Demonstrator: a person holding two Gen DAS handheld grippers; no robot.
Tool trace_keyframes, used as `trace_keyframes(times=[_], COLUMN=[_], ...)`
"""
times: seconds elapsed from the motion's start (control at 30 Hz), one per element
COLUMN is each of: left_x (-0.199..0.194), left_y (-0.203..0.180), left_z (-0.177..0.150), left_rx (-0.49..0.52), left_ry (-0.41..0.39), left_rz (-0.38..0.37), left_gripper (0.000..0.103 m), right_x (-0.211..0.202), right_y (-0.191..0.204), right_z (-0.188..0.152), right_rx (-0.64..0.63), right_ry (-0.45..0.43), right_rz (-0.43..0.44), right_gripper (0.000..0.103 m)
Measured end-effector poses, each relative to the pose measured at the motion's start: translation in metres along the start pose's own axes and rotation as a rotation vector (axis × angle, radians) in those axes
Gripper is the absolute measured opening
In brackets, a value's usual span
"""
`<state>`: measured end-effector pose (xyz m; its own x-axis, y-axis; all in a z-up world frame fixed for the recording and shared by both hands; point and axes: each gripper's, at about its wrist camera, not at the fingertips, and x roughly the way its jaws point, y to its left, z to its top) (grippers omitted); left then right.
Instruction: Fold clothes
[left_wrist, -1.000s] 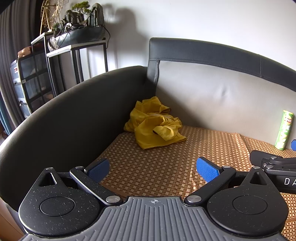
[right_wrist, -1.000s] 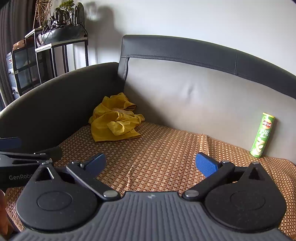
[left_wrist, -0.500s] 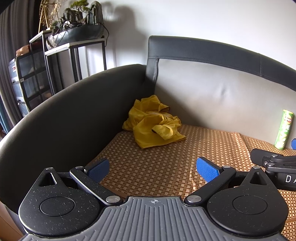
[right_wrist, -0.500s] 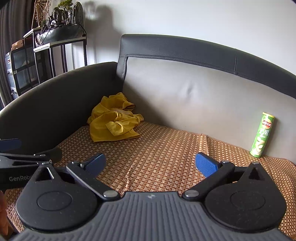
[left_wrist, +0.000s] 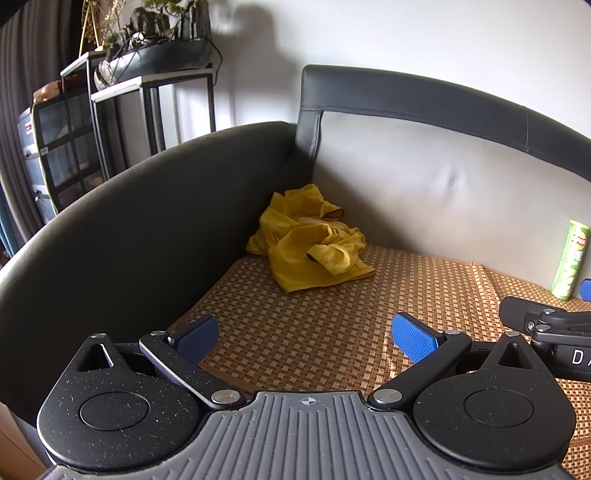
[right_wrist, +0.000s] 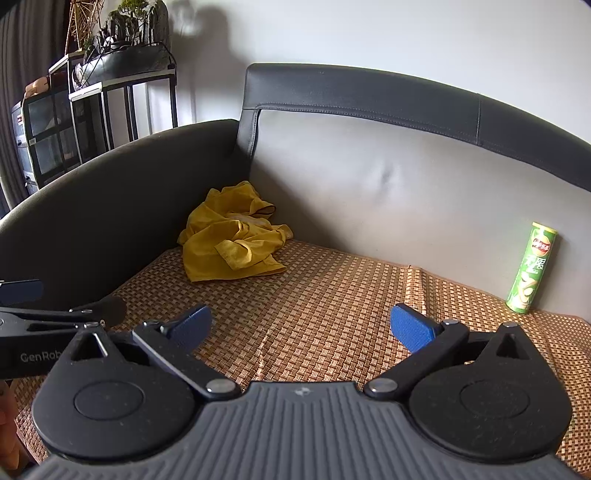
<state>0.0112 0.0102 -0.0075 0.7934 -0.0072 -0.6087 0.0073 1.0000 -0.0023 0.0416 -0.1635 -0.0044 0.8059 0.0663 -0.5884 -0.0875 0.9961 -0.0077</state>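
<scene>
Two handheld tongs pointed across a sofa seat covered by a woven brown mat (left_wrist: 332, 332). The left tongs (left_wrist: 304, 334) had their blue pads spread wide with nothing between them; the right tongs (right_wrist: 301, 325) were spread just as wide and also held nothing. Both hovered above the near part of the mat, side by side.

The garment to be folded, a crumpled yellow garment (left_wrist: 310, 240), lay in a heap in the far left corner of the seat, pressed up where the dark sofa arm (left_wrist: 129, 229) met the pale backrest (left_wrist: 424, 192). It was well apart from both tongs. A green snack can (right_wrist: 532, 267) stood upright against the backrest on the right side of the seat, well away from the cloth.

Folding had not begun. The likely trouble lay in the heap itself: its layers were bunched and twisted (no clear hem or corner showed), so a pinch could catch several layers at once and drag the lump instead of spreading it. The corner position might also crowd the left tongs against the sofa arm. A wide sweep to the right could tip the can.

Compared with a second earlier, the garment sat slightly lower and a touch larger in both views, suggesting a small advance toward it. The opening of both tongs was unchanged.
</scene>
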Motion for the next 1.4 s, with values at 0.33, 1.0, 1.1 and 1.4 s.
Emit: trace_keyframes(times=[0.33, 1.0, 1.1, 1.4], left_x=[0.014, 0.265, 0.310, 0.377], left_y=[0.000, 0.036, 0.043, 0.046], left_z=[0.001, 0.024, 0.026, 0.027], left_rx=[-0.002, -0.066, -0.116, -0.103], left_ry=[0.020, 0.108, 0.153, 0.162], left_rz=[-0.012, -0.028, -0.012, 0.027], left_gripper=[0.103, 0.101, 0.098, 0.089], right_x=[0.010, 0.244, 0.292, 0.369], right_y=[-0.003, 0.003, 0.014, 0.047], right_z=[-0.001, 0.023, 0.024, 0.024], right_rx=[0.009, -0.091, -0.050, 0.027], right_ry=[0.007, 0.032, 0.053, 0.078], right_rz=[0.012, 0.117, 0.140, 0.201], right_gripper=[0.103, 0.101, 0.099, 0.095])
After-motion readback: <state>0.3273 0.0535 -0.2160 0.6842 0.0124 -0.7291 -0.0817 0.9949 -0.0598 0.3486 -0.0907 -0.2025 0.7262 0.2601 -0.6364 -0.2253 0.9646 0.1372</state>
